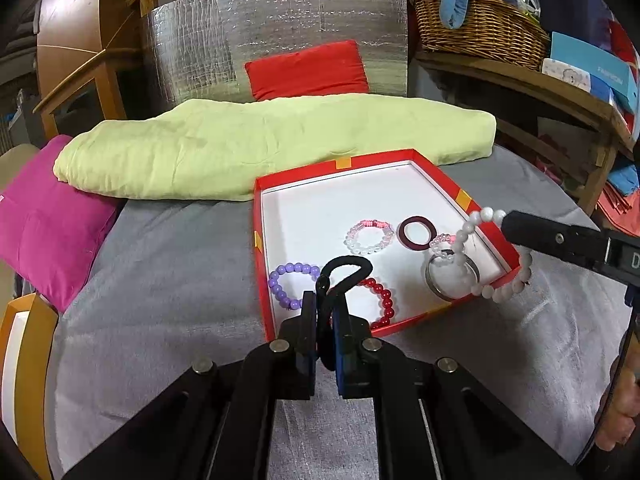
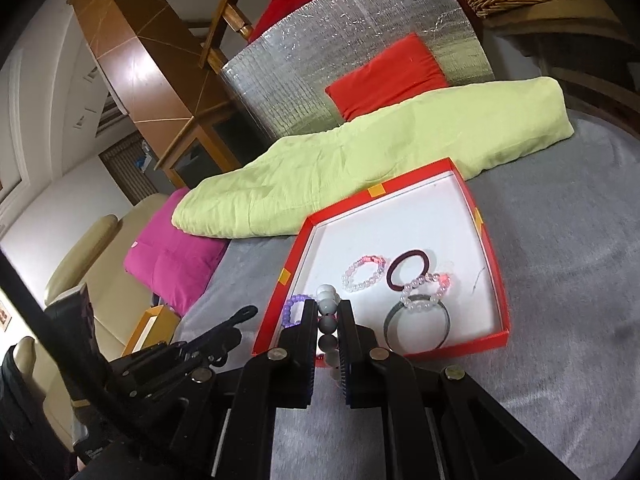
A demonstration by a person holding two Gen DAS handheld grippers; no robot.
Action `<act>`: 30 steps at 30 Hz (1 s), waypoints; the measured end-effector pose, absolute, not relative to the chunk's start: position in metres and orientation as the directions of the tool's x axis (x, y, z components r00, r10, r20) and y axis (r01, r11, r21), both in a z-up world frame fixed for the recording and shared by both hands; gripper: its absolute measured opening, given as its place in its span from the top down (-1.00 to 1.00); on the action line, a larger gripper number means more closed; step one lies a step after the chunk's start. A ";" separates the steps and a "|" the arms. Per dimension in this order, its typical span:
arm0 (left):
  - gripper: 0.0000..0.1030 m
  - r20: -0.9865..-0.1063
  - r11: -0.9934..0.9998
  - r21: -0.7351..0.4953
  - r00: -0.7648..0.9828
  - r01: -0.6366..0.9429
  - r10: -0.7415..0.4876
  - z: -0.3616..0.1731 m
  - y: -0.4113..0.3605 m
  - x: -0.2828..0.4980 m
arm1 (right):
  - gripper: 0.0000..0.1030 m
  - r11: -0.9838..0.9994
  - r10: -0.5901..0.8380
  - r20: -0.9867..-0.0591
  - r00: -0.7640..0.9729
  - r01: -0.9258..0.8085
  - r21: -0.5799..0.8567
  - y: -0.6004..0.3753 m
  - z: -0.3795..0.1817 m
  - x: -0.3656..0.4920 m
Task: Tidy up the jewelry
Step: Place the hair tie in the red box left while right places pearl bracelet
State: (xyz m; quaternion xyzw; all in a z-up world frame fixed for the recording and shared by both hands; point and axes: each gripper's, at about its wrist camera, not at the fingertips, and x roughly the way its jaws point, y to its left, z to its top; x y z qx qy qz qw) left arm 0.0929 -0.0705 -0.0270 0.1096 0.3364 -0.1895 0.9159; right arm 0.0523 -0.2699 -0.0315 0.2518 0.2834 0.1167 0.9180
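A red box lid with a white inside (image 1: 464, 199) (image 2: 502, 280) lies on the grey bedspread. In it lie a purple bead bracelet (image 1: 280, 284), a red bead bracelet (image 1: 384, 300), a pink-clear bracelet (image 1: 368, 236) (image 2: 362, 274), a maroon hair tie (image 1: 418, 232) (image 2: 408, 270), a small clear bracelet (image 2: 428, 286) and a metal bangle (image 1: 452, 278) (image 2: 416, 326). My left gripper (image 1: 326, 302) is shut on a black hair tie (image 1: 346, 270) above the lid's near edge. My right gripper (image 2: 328, 308) is shut on a white bead bracelet (image 1: 496, 276) (image 2: 328, 304), which hangs over the lid's right corner.
A folded light-green blanket (image 1: 260, 144) lies behind the lid. A magenta cushion (image 1: 44, 228) is at the left, a red cushion (image 1: 308, 70) against a silver foil panel behind. A wicker basket (image 1: 476, 24) sits on a wooden shelf at the right.
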 end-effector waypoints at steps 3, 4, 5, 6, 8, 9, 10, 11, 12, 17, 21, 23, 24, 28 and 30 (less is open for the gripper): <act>0.85 -0.660 0.905 0.074 0.700 0.419 -0.271 -0.028 -0.071 0.095 | 0.79 0.836 0.362 -0.440 0.821 -0.077 0.544 -0.271 -0.032 0.059; 0.85 -0.661 0.905 0.074 0.700 0.418 -0.269 -0.029 -0.071 0.096 | 0.79 0.833 0.364 -0.435 0.824 -0.078 0.548 -0.272 -0.032 0.062; 0.85 -0.662 0.906 0.074 0.700 0.417 -0.268 -0.029 -0.072 0.096 | 0.79 0.831 0.364 -0.432 0.825 -0.078 0.552 -0.272 -0.033 0.066; 0.85 -0.663 0.907 0.073 0.699 0.415 -0.267 -0.030 -0.072 0.097 | 0.79 0.829 0.364 -0.430 0.826 -0.077 0.553 -0.272 -0.033 0.069; 0.85 -0.663 0.908 0.074 0.700 0.411 -0.263 -0.030 -0.072 0.098 | 0.79 0.825 0.364 -0.428 0.827 -0.072 0.561 -0.275 -0.035 0.076; 0.85 -0.663 0.909 0.073 0.701 0.410 -0.263 -0.030 -0.072 0.099 | 0.79 0.823 0.364 -0.428 0.827 -0.070 0.564 -0.275 -0.035 0.078; 0.85 -0.664 0.910 0.072 0.701 0.409 -0.262 -0.031 -0.073 0.100 | 0.79 0.821 0.362 -0.428 0.828 -0.066 0.567 -0.277 -0.035 0.082; 0.85 -0.665 0.910 0.072 0.699 0.409 -0.262 -0.031 -0.073 0.101 | 0.79 0.819 0.362 -0.425 0.829 -0.066 0.569 -0.279 -0.034 0.085; 0.85 -0.666 0.909 0.073 0.699 0.409 -0.261 -0.032 -0.074 0.101 | 0.79 0.818 0.361 -0.423 0.831 -0.065 0.571 -0.280 -0.033 0.087; 0.85 -0.667 0.910 0.076 0.699 0.407 -0.257 -0.034 -0.076 0.104 | 0.79 0.807 0.356 -0.410 0.840 -0.055 0.587 -0.288 -0.031 0.097; 0.85 -0.666 0.912 0.077 0.701 0.403 -0.254 -0.034 -0.076 0.107 | 0.79 0.801 0.354 -0.406 0.843 -0.050 0.596 -0.292 -0.030 0.106; 0.85 -0.662 0.913 0.081 0.706 0.400 -0.251 -0.033 -0.075 0.108 | 0.79 0.801 0.353 -0.404 0.844 -0.050 0.596 -0.293 -0.029 0.110; 0.85 -0.660 0.914 0.084 0.709 0.397 -0.248 -0.033 -0.074 0.108 | 0.79 0.801 0.353 -0.403 0.844 -0.050 0.597 -0.293 -0.029 0.110; 0.85 -0.654 0.919 0.097 0.721 0.382 -0.231 -0.032 -0.071 0.111 | 0.79 0.796 0.357 -0.398 0.845 -0.053 0.602 -0.292 -0.028 0.115; 0.85 -0.650 0.921 0.104 0.727 0.375 -0.223 -0.031 -0.070 0.113 | 0.79 0.799 0.355 -0.396 0.847 -0.055 0.599 -0.292 -0.027 0.116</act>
